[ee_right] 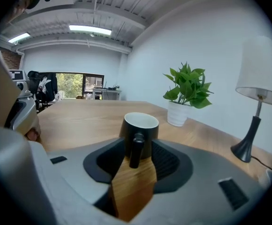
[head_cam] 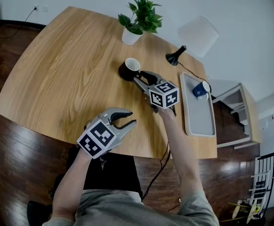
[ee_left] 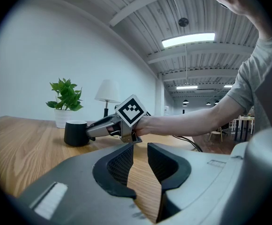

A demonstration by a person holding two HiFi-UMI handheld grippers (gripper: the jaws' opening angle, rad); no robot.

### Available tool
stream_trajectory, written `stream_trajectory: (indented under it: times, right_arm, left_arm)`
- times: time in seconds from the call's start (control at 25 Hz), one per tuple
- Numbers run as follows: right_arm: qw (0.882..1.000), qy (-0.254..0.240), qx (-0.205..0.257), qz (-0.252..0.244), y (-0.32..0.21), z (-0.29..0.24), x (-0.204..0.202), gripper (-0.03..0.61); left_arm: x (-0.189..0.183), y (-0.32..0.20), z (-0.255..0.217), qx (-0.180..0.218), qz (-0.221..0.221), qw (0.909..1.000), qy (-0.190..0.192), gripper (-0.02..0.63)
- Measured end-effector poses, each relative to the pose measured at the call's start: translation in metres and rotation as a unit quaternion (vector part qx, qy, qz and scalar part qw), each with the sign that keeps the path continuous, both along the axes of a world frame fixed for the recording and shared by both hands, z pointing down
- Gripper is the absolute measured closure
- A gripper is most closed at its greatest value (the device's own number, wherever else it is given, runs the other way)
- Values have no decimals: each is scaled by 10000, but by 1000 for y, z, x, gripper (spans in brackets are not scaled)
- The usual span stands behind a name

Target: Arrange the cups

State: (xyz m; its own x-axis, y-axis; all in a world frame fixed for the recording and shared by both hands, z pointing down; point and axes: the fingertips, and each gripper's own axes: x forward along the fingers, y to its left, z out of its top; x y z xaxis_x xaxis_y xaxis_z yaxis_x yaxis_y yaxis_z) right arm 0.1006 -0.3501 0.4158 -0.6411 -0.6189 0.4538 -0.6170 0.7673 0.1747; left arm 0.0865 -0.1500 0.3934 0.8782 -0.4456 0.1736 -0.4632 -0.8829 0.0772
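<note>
- The right gripper [head_cam: 139, 76] is stretched out over the light wooden table [head_cam: 56, 79], with its tips right at the black cup with a white inside [head_cam: 129, 67].
- The black cup stands upright on the bare wood in the far middle of the table. Its handle [ee_right: 136, 149] is turned straight back toward the right gripper.
- This claw is open. The handle sits in the gap between the jaws, and table shows on either side of it. The ribbed pads [ee_right: 167, 161] do not press on the handle. The cup's round body looks wider than the gap and lies just at the tips.
- The left gripper [head_cam: 133, 117] hangs low over the near edge of the table, well apart from the black cup. Its jaws are a little apart with only wood showing between them, so it holds nothing.
- A flat grey rectangular tray [head_cam: 200, 121] lies along the right side of the table. A blue cup with a white inside [head_cam: 201, 89] sits at its far end. I cannot tell whether that cup is upright or tipped over.
- Beyond the black cup, near the far edge, are a leafy green plant in a white pot [head_cam: 137, 20] and a black desk lamp with a white shade [head_cam: 198, 34].
</note>
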Motion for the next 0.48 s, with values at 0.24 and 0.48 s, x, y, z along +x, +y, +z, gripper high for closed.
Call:
stream_trajectory:
  times: [0.24, 0.48]
  right_arm:
    - [9991, -264, -242, 230, -5, 0, 3, 497]
    - [9960, -751, -282, 394, 11, -9, 15, 497]
  left_arm:
    - [1, -2, -1, 12, -8, 10000, 2, 508]
    - [-2, -1, 3, 7, 20, 10000, -57, 508]
